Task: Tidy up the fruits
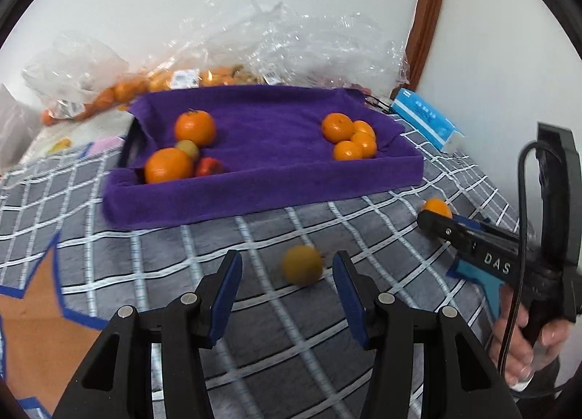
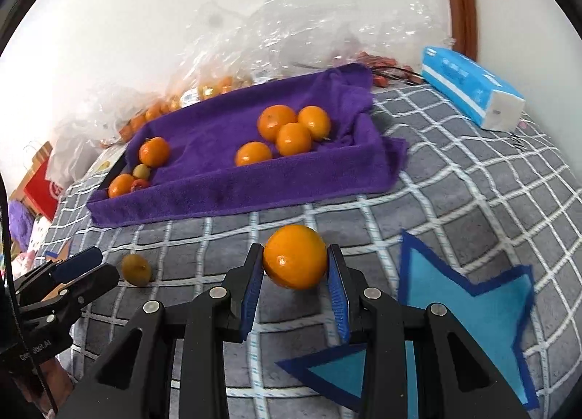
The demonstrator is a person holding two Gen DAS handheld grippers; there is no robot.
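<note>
The tray [image 1: 262, 197] is draped in matt purple terry cloth with a rough pile. The orange [image 2: 294, 261] has a glossy, finely dimpled skin. The bed cover [image 1: 327, 237] is soft grey woven cloth with a white grid. Each gripper, right [image 2: 295, 273] and left [image 1: 287, 275], is matt black plastic with ribbed blue pads and bright metal pins. The bags [image 1: 291, 40] are crinkled, glossy clear plastic film.

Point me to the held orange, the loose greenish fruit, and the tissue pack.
held orange [image 2: 294, 261], right wrist view, middle of its peel.
greenish fruit [image 1: 302, 265], left wrist view, its centre.
tissue pack [image 2: 469, 86], right wrist view, blue top face.
</note>
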